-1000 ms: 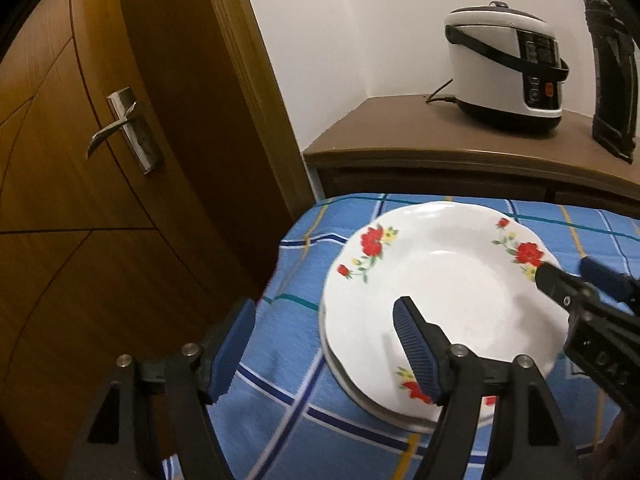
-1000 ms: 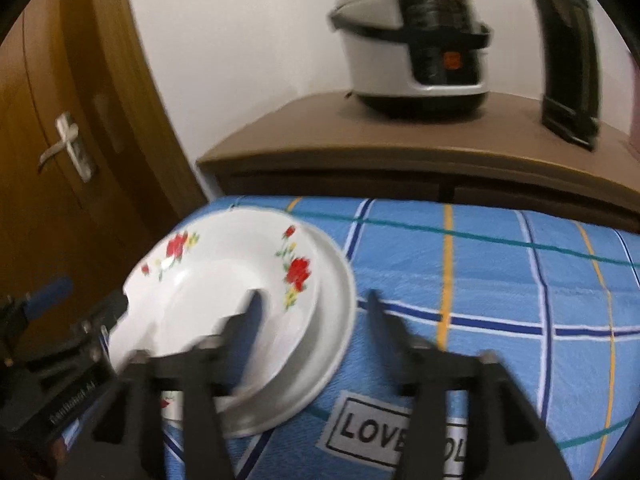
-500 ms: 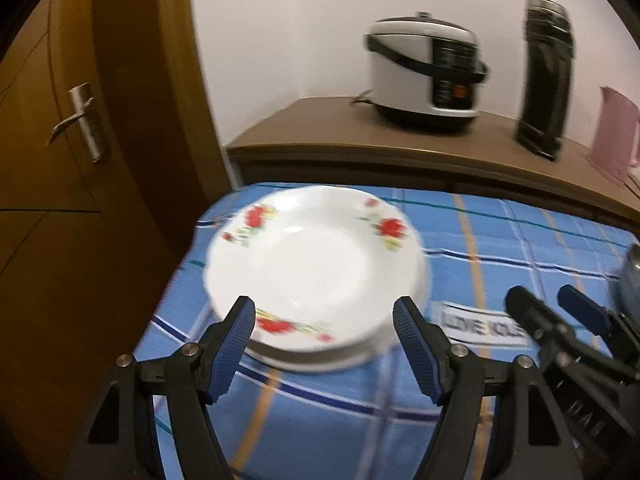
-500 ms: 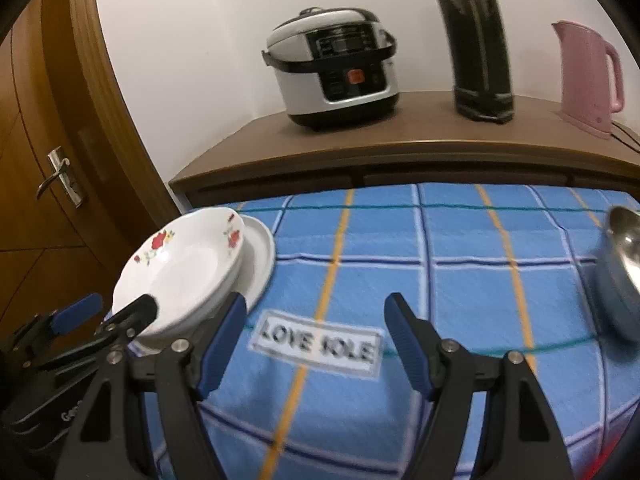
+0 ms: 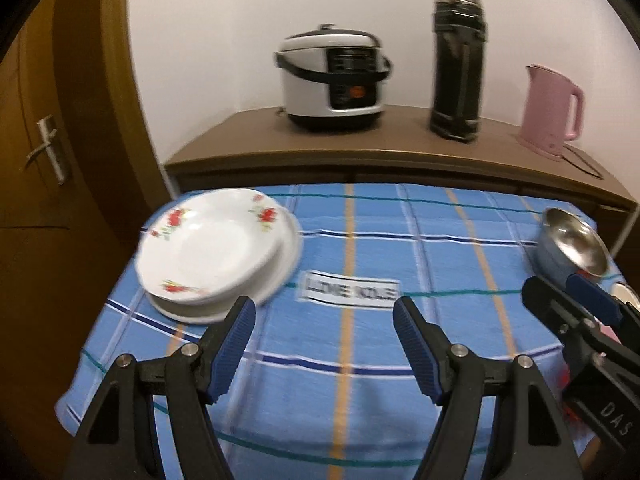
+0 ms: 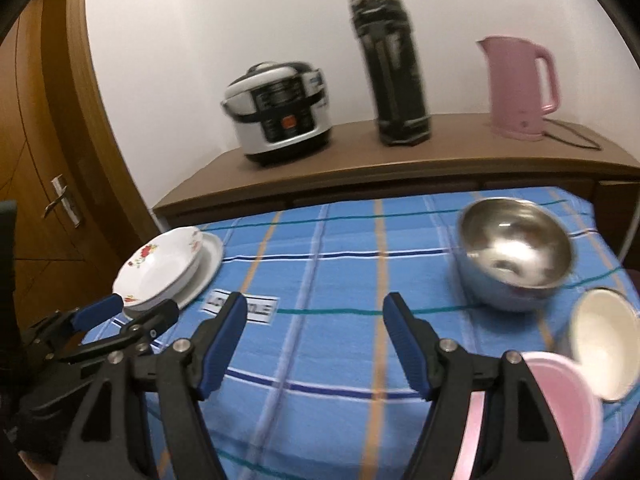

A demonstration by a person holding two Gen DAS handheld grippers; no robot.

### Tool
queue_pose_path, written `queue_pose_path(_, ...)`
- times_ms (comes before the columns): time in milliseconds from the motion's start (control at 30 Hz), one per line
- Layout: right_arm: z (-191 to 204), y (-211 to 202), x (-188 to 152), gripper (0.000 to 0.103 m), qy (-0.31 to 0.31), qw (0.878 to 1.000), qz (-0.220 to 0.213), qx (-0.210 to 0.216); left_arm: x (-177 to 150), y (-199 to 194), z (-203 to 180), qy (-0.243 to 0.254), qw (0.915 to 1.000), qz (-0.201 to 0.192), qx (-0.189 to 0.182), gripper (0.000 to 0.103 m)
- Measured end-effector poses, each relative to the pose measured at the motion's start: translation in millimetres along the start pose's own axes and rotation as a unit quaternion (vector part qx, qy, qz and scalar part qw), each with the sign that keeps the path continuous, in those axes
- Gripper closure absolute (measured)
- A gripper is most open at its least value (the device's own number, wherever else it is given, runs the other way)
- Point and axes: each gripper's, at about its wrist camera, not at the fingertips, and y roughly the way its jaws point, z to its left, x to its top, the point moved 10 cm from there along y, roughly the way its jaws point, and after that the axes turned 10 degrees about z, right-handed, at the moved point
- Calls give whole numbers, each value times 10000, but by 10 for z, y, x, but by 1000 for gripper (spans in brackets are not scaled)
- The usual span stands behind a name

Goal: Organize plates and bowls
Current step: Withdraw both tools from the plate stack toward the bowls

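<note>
Both empty — left claw [image 5: 324,322] and right claw [image 6: 312,320] gape above the tablecloth [image 6: 332,248].

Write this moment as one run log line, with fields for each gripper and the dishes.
left gripper: open, empty | right gripper: open, empty | flowered plates: stacked, table's left | steel bowl: table's right
</note>
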Motion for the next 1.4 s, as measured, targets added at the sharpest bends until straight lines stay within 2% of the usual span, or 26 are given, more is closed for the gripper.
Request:
queue_pose_path(133, -398, -347, -41, 31, 143, 9995, -184, -208, -69, -77, -356, 187, 9994, 23, -285, 29)
queue_pose_path(300, -907, -689, -141, 31, 353, 9976, -293, -516, -121, -149, -820, 374, 9957, 114, -836, 29)
queue_pose_path(500, -1379, -972, -356, 31, 669, 9950, -258, -696, -179, -170, -1174, 630, 9947, 158, -797, 29)
queue_pose_path(667, -1506, -1091, -456, 31, 724, 9947, -267, -676, -243, -194, -1380, 795, 9932, 198, -829, 29)
queue_pose_path(833, -1498, -1081, -521, 31, 736, 9954, -214, -576, -275, -208, -1480, 1068, 9928, 143, -526, 29)
queue_pose_path(1067, -1476, -1132, -594, 30, 574, 9955, -276, -699, -313, -106, -1484, 1042, 9930, 360, -430, 29)
queue_pose_path(1233, -1540, -1130, -695, 30, 668, 9953, -125, -684, -327, -142, -1477, 1091, 9930, 308, -335, 29)
queue_pose_path(1400, -1535, -1091, -757, 27, 714, 9961, -37, -525, -292, -230, -1478, 1088, 9921, 159, -599, 29)
